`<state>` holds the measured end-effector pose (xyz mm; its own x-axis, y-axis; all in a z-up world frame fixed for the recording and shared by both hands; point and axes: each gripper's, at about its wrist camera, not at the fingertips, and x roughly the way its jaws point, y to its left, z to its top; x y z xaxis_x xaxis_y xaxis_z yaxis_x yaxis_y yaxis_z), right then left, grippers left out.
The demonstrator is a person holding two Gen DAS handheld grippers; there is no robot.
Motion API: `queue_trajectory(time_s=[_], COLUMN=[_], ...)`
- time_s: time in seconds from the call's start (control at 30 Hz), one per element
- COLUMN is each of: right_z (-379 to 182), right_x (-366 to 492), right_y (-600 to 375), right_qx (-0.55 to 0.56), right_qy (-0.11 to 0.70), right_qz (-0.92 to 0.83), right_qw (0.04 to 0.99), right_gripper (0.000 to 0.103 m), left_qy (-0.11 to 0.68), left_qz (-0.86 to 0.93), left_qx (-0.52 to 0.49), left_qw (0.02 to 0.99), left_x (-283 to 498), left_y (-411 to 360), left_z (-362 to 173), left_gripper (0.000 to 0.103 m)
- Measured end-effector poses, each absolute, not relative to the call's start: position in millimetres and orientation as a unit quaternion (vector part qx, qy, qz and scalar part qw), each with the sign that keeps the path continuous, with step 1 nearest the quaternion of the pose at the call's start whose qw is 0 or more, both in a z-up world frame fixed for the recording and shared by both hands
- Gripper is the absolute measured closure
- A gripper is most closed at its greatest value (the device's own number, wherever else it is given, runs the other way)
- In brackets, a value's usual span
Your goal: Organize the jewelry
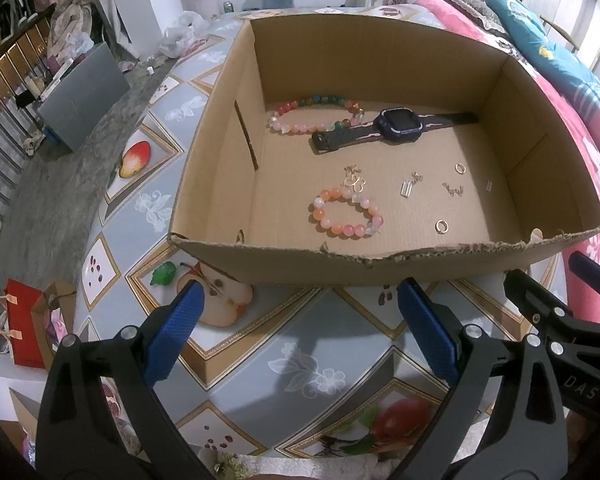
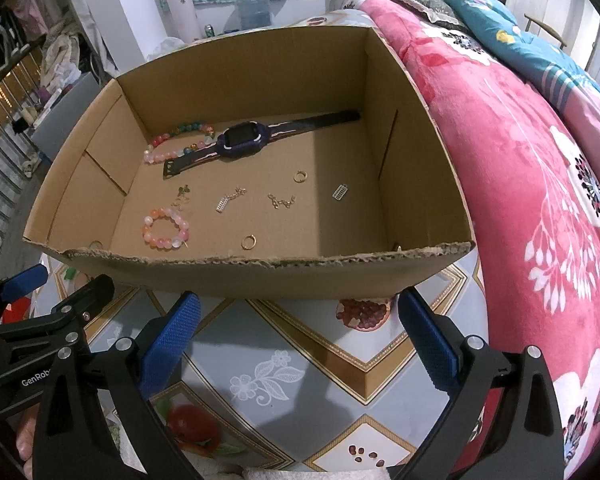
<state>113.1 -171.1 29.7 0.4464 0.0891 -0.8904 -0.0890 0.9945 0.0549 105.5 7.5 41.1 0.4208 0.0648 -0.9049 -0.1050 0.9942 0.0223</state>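
Cardboard box [image 1: 380, 264] holds the jewelry, beyond both grippers. Left gripper [image 1: 300, 300] and right gripper [image 2: 300, 308] are held apart, empty.

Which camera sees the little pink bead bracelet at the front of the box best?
The left wrist view. There the pink bracelet lies near the middle of the box, bigger, with each bead clear. In the right wrist view the same bracelet looks smaller and sits off to the left, close to the front wall.

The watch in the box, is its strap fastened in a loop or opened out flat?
Opened out flat. The watch lies on the floor of the cardboard box with both strap halves stretched out in opposite directions, ends apart.
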Motion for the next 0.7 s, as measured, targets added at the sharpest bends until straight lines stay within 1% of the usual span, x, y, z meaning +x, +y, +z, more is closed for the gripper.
queue_trajectory(time_s=[0.7], right_z=[26.7], right_x=[114.4], right_y=[-169.9], right_qx=[-0.001], right_qy=[0.531], right_qz=[0.044], right_qw=[0.846], right_gripper=[0.007], left_qy=[0.54], left_qz=[0.05], left_qx=[-0.024], left_qw=[0.84], left_x=[105.5], left_y=[9.2], left_z=[40.0], left_gripper=[0.009])
